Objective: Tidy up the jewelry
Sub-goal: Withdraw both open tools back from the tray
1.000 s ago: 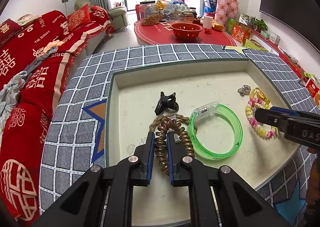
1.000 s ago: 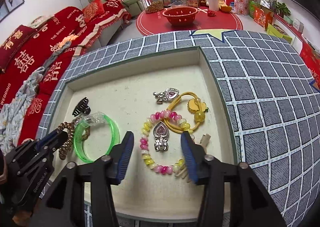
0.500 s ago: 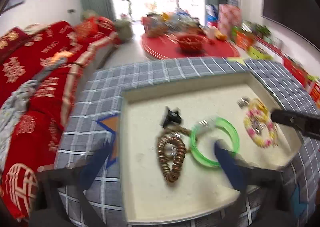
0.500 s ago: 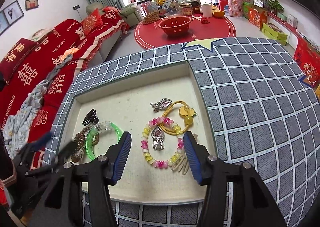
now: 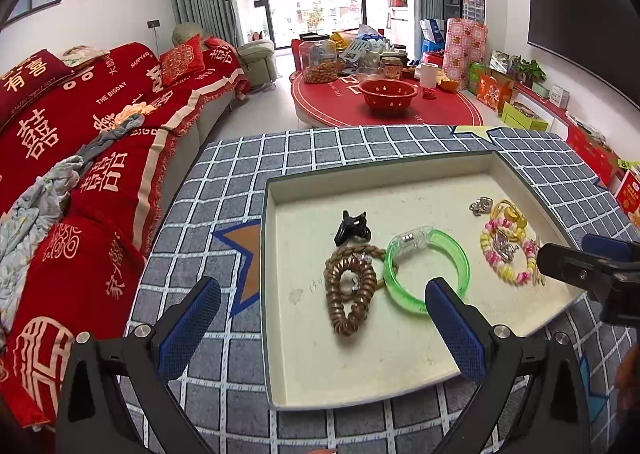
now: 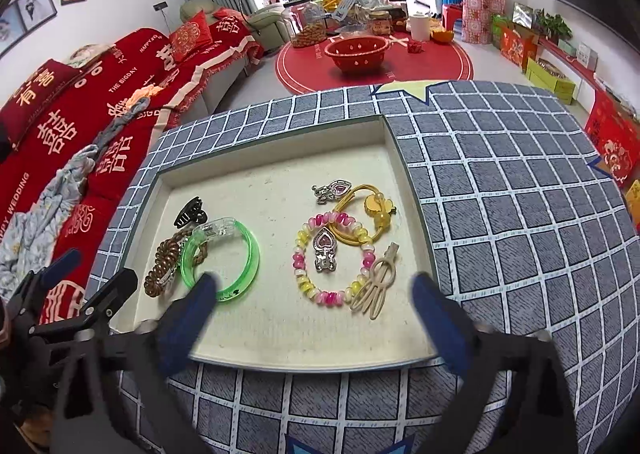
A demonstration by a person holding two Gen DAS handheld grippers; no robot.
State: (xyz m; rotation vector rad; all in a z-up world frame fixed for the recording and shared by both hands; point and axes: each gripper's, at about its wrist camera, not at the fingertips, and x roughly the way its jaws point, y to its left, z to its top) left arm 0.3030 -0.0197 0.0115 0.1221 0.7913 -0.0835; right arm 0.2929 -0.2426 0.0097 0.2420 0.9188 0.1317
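Two hand-held grippers hover over a jewelry tray (image 6: 408,182)
Left gripper (image 5: 320,310) and right gripper (image 6: 312,300) gape wide, empty, jaws having just spread; brown coil hair tie (image 5: 350,294), green bangle (image 5: 426,268) and beaded bracelet (image 6: 334,258) lie inside the tray

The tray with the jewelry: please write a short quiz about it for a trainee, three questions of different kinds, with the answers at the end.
1. True or false: the black claw clip lies outside the tray.
2. Which item overlaps the green bangle? A) the brown coil hair tie B) the beige hair clip C) the yellow hair tie
3. Fill in: the silver heart charm lies inside the ring of the pink and yellow ____ bracelet.

Key: 1 false; 2 A; 3 bead.
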